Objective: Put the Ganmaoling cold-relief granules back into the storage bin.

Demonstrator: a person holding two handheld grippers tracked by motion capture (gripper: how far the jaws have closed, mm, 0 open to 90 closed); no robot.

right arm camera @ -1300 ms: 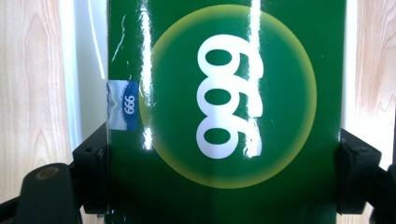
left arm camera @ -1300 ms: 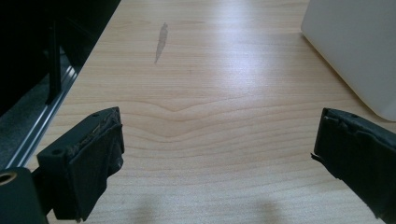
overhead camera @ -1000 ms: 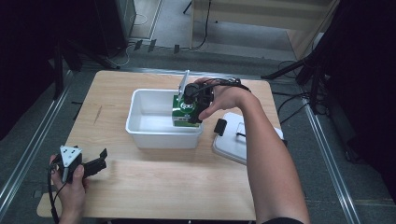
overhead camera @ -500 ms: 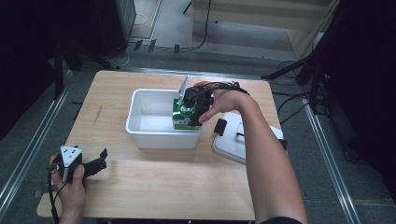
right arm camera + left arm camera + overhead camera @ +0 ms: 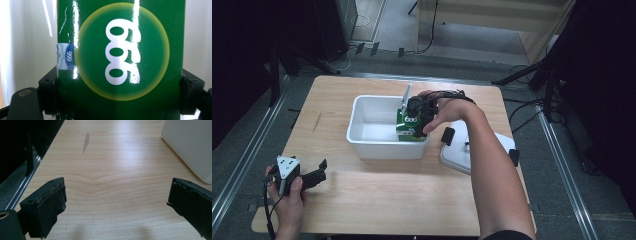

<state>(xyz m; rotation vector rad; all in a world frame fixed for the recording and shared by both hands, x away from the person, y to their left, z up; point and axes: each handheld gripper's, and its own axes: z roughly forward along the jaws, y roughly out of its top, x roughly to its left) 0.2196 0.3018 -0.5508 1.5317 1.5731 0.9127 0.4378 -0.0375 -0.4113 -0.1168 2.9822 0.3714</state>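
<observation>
A tub [image 5: 362, 127] is set near the middle of the table [image 5: 377, 200], slightly toward its far edge. A carton [image 5: 408, 131] is held inside the tub against its right end wall, clasped between the jaws of the right gripper [image 5: 418, 114], which is lowered into that end from above. A lid [image 5: 457, 156] is laid flat on the table just right of the tub, partly covered by the person's right forearm. The left gripper [image 5: 314, 175] is held over the near left corner of the table, well apart from the tub, its jaws spread wide and pointed right
</observation>
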